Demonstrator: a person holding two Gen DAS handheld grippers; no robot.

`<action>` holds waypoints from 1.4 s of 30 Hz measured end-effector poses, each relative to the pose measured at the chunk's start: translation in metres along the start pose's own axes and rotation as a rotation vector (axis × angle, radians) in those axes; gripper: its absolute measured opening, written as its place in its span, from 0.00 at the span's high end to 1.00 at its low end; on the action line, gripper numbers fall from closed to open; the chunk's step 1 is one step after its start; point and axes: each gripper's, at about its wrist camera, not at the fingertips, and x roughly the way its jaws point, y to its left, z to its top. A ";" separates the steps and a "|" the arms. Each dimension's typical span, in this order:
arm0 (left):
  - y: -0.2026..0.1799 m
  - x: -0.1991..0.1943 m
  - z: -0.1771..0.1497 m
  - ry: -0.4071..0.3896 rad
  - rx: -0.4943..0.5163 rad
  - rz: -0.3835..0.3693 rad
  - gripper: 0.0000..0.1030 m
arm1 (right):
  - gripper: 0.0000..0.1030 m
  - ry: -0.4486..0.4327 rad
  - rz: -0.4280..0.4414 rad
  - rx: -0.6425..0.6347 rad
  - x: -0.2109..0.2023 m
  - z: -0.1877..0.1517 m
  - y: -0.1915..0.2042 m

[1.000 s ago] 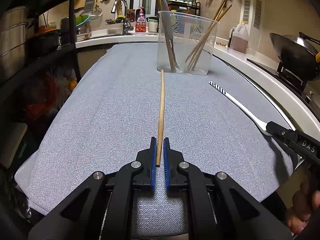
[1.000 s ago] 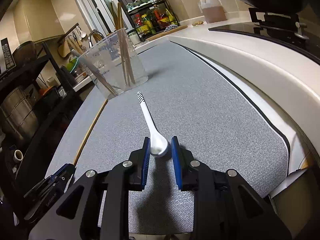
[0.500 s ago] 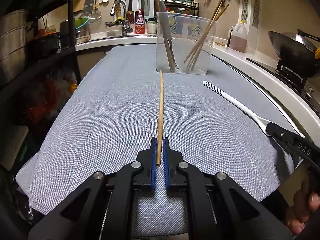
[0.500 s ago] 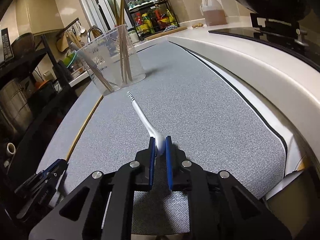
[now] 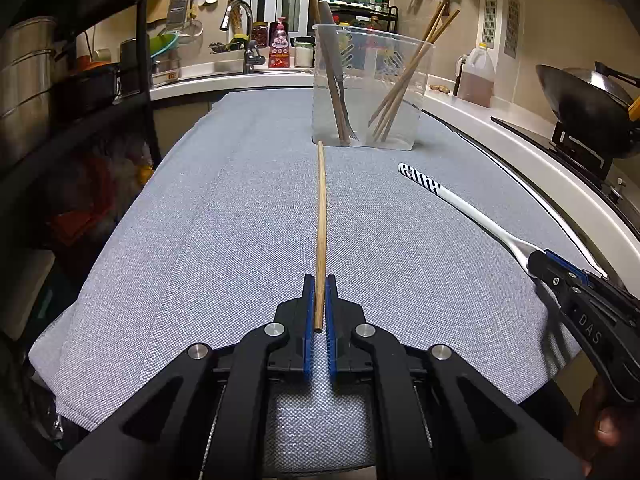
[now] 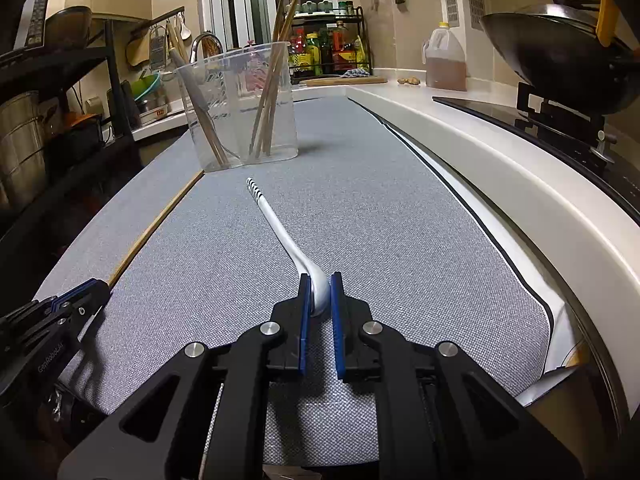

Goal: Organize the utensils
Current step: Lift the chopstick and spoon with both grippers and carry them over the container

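Two claws at the pick-up step of sorting utensils into a holder. The left claw (image 5: 319, 300) was clenched on the near end of a wooden chopstick (image 5: 321, 220), whose shaft ran straight ahead over the grey tabletop (image 5: 200, 240) with its far tip just short of the clear plastic cup (image 5: 372, 92). From these views it could not be told whether the chopstick lay on the cloth or was lifted slightly off it. The right claw (image 6: 319, 294) was clamped on the bowl of a white spoon (image 6: 280, 228), the bowl turned on edge between the blue pads (image 6: 305, 312) and the striped handle end pointing toward the cup. The cup stood upright at the far end of the cloth and already held several chopsticks leaning right, plus another chopstick and a fork at the left (its divider, if any, was not clear). A wok (image 6: 560, 56) sat on the stove beyond the white counter edge, well apart from the work.

Judged from this arrangement, both grasps were made and the carrying had not begun. The next move would call for lifting each utensil clear of the cloth, tipping it toward vertical, and lowering its free end through the cup's open rim. The long chopstick, held at its very end, would likely swing and might knock the rim.
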 end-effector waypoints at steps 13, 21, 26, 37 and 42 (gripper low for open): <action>0.000 -0.030 0.015 -0.104 0.013 0.009 0.95 | 0.90 -0.108 -0.035 -0.075 -0.039 0.025 0.007; -0.002 -0.050 0.027 -0.172 0.024 0.000 0.96 | 0.90 -0.151 -0.046 -0.083 -0.059 0.040 0.004; -0.004 -0.062 0.036 -0.213 0.034 -0.010 0.96 | 0.90 -0.181 -0.049 -0.085 -0.068 0.054 0.002; 0.008 -0.077 0.083 -0.298 0.033 -0.023 0.96 | 0.90 -0.229 -0.065 -0.133 -0.076 0.098 0.007; 0.018 -0.075 0.122 -0.279 0.038 -0.062 0.96 | 0.90 -0.204 -0.035 -0.187 -0.071 0.125 0.017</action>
